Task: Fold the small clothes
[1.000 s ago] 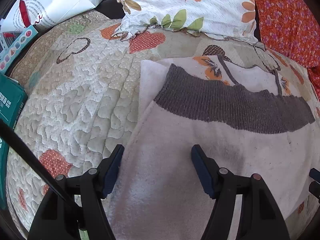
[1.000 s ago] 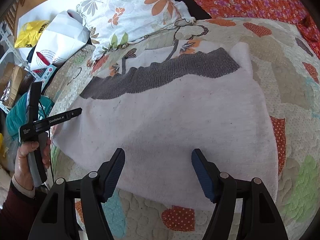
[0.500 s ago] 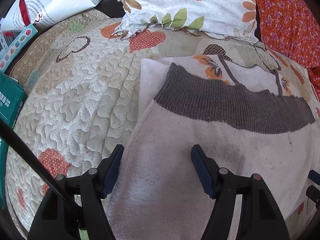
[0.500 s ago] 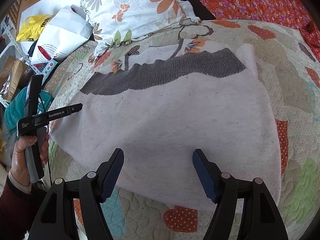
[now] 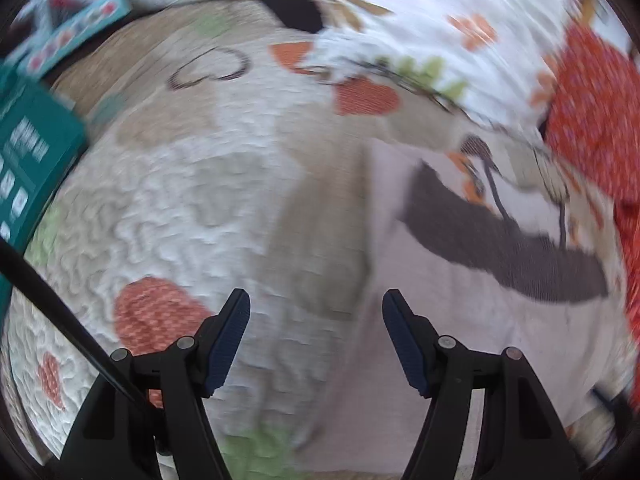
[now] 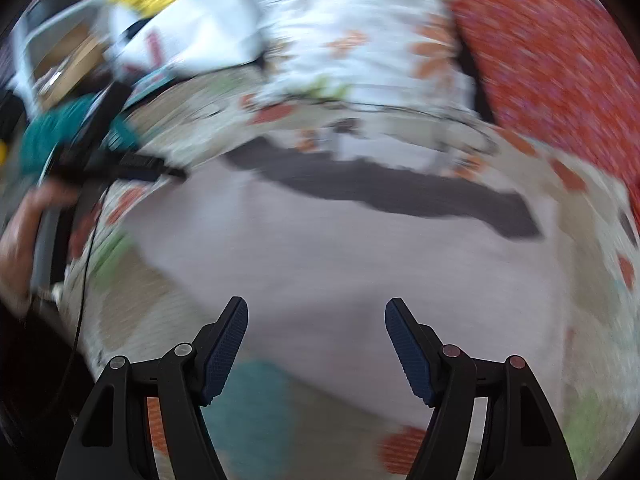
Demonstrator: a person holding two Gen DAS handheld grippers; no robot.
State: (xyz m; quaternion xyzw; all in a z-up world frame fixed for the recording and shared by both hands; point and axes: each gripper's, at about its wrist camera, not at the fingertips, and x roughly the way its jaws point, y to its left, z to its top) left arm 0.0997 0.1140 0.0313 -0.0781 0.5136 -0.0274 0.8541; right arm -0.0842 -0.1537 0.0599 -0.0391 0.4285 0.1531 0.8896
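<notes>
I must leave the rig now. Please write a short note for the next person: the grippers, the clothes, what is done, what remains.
Left gripper: open, empty, above the quilt at the sweater's left edge.
Right gripper: open, empty, above the sweater's near hem.
Sweater: spread flat on the quilt, grey band at the far side toward the pillow.
Done: laid out only; no fold visible.
Left: grip the edges and fold it.

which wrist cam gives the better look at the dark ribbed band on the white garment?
Right wrist. The dark ribbed band runs nearly whole across the white garment, with both ends in view, though motion-blurred. The left wrist view shows the band off to the right side, foreshortened and equally blurred.
</notes>
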